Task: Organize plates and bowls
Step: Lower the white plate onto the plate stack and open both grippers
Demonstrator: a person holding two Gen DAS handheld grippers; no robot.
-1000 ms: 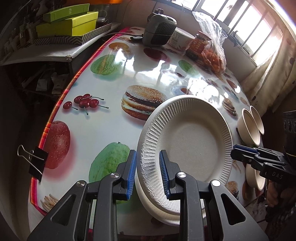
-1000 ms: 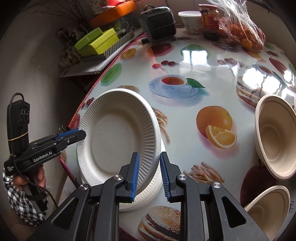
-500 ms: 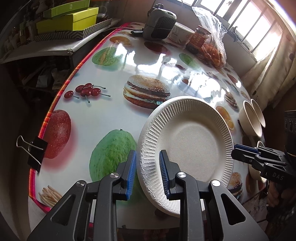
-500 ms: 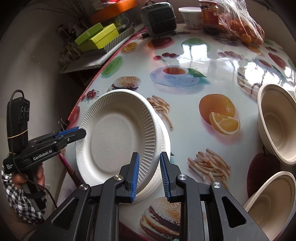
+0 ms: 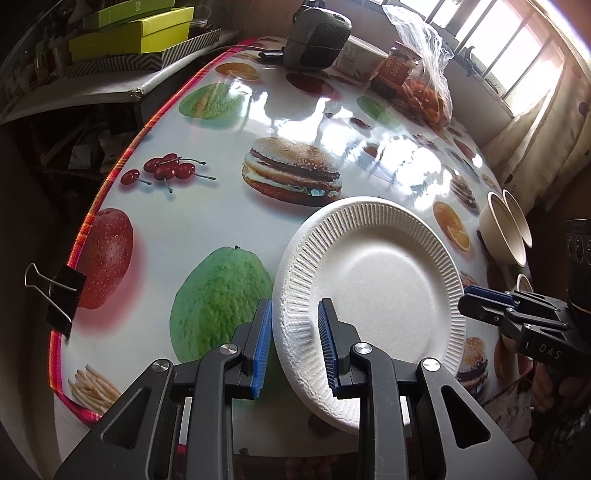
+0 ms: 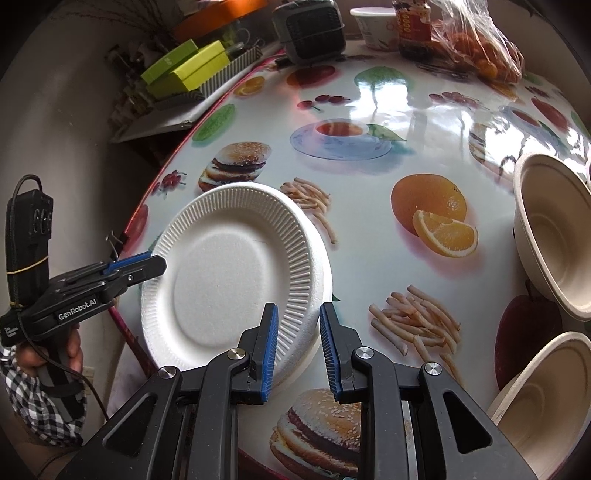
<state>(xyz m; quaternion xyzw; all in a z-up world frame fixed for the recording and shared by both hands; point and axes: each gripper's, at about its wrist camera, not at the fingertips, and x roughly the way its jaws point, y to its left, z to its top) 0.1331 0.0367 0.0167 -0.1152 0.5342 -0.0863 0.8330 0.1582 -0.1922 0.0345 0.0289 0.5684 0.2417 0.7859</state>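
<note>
A white fluted paper plate (image 5: 380, 288) (image 6: 221, 280) is held tilted near the table's near edge. My left gripper (image 5: 293, 347) (image 6: 147, 264) is shut on its left rim, blue pads on either side. My right gripper (image 6: 297, 347) (image 5: 480, 301) is shut on the opposite rim. In the right wrist view the edge of a second white plate (image 6: 327, 273) shows just under the held one. Beige bowls stand to the right, one tipped toward me (image 6: 554, 236) (image 5: 502, 232) and another nearer (image 6: 546, 402).
The round table (image 5: 207, 221) has a glossy food-print cloth, held by a binder clip (image 5: 55, 299) at its left edge. At the far side stand a dark heater (image 5: 317, 37), a jar (image 5: 397, 70) and a bag of oranges (image 5: 424, 85). Green boxes (image 5: 136, 29) lie on a side shelf.
The lower plate that stuck out beneath the held plate is now almost covered by it. The table print has slid away from the plate in both views. Both grippers kept their grip.
</note>
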